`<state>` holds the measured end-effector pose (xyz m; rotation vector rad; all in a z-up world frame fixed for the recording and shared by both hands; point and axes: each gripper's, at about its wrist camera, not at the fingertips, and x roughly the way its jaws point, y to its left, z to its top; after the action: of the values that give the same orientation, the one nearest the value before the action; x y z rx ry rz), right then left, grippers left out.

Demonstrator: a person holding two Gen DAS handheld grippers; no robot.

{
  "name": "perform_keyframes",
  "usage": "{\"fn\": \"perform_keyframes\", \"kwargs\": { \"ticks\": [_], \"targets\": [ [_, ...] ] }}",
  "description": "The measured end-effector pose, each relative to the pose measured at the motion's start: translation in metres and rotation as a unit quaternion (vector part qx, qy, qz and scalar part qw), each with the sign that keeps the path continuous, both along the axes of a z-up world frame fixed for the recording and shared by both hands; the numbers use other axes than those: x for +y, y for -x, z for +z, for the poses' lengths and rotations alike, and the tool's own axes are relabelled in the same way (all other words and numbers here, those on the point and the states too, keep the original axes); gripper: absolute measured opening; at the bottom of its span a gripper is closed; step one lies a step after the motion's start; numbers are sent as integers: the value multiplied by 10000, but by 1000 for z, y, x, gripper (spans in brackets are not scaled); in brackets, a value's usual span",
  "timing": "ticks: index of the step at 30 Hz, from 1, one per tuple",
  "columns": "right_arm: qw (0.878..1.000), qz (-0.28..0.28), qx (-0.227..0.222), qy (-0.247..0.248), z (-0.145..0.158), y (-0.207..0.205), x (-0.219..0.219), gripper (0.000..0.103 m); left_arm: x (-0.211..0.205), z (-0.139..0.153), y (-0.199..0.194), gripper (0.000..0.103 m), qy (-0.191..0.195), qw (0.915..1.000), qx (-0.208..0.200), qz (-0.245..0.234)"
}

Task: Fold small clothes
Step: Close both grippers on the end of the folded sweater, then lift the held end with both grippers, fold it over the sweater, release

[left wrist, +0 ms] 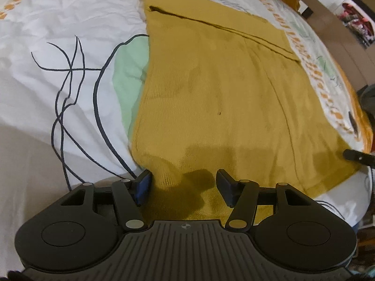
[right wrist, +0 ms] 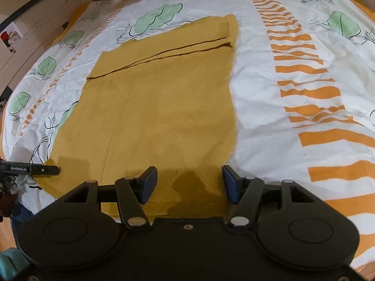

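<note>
Garment — mustard-yellow knitted cloth (left wrist: 211,93), long axis running away from both tools | left gripper (left wrist: 184,187), right gripper (right wrist: 189,182) — jaws apart, empty, over near hem

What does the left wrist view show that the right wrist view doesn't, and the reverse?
Only the left wrist view: the left gripper over the yellow garment's near left corner.

Only the right wrist view: the right gripper at the near right corner, and broad orange stripes on the bedcover.

Both: the flat garment with a fold line across its far end, open jaws, green leaf prints.
</note>
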<state>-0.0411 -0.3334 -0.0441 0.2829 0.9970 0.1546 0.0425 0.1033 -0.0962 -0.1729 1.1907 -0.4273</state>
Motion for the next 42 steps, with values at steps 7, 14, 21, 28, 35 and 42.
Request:
{"fn": "perform_keyframes", "kwargs": {
  "ticks": [7,14,21,28,35,42],
  "targets": [
    [9999,23,72,79,0,-2,1,54,16,0,10,15,78,9989,-173,421],
    [9996,-182,47,-217,-2,1,-9,16,27,7,22,6,626,9935,-445,841],
    [9900,-254,-635,-1234,21,-11,-19,15,29,45,9,6,1206,9800,-1074,1165],
    [9730,-471,-1439,-1740,46,-55,-34,15,27,81,-43,6,1531,9635,-1737,1344],
    [9624,-729,-2052,-1622,51,-136,-49,15,23,93,-119,6,1528,9543,-2071,1519],
    [9631,-1037,-2073,-1371,26,-226,-56,15,11,81,-192,6,1184,9529,-2261,1638]
  ]
}}
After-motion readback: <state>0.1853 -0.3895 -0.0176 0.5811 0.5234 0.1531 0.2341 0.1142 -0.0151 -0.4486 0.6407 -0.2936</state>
